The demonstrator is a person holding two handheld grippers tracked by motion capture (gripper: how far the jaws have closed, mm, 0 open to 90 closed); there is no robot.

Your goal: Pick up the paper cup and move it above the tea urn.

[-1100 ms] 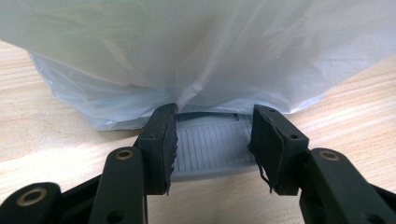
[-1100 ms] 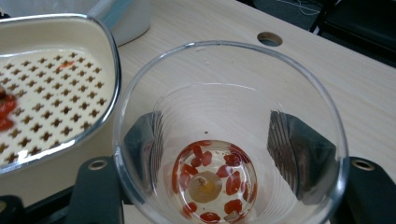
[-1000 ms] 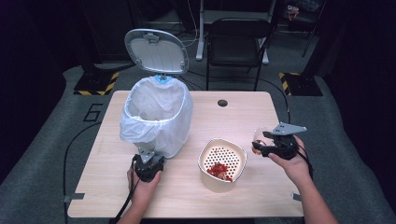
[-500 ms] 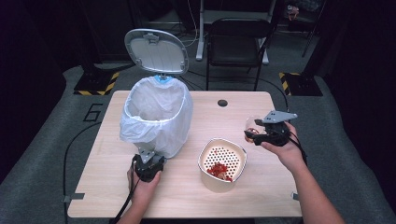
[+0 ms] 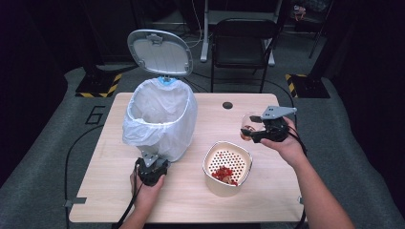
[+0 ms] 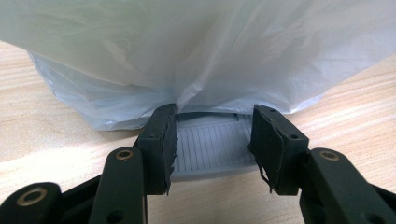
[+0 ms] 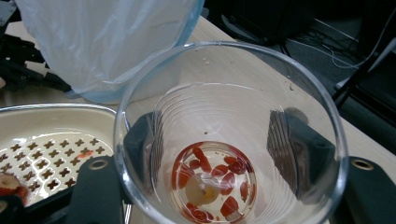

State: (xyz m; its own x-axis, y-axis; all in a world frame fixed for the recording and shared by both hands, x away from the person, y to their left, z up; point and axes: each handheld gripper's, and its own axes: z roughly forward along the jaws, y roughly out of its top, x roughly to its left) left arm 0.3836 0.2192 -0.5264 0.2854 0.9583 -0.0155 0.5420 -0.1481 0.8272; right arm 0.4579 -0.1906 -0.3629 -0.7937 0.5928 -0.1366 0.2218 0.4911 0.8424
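Right gripper (image 5: 248, 133), held above the pale wooden table (image 5: 95, 191) just beyond the cream bowl with its perforated strainer insert (image 5: 228, 167), grasps a clear round drinking glass (image 7: 229, 135) by its sides, the black jaws pressed against opposite walls low on the glass. Red berry-like scraps and a pale lump (image 7: 212, 184) sit in a little liquid at its bottom; what they are is hard to tell through the glass. Rigid, smooth and breakable, the glass looks liable to slip if tilted sharply, so a hold low on the walls with steady pressure seems wisest. Left gripper (image 5: 152, 168) is clenched on the grey ribbed pedal (image 6: 212, 147) at the foot of the white-bagged bin (image 5: 160, 119), whose grey lid (image 5: 160, 52) stands open.
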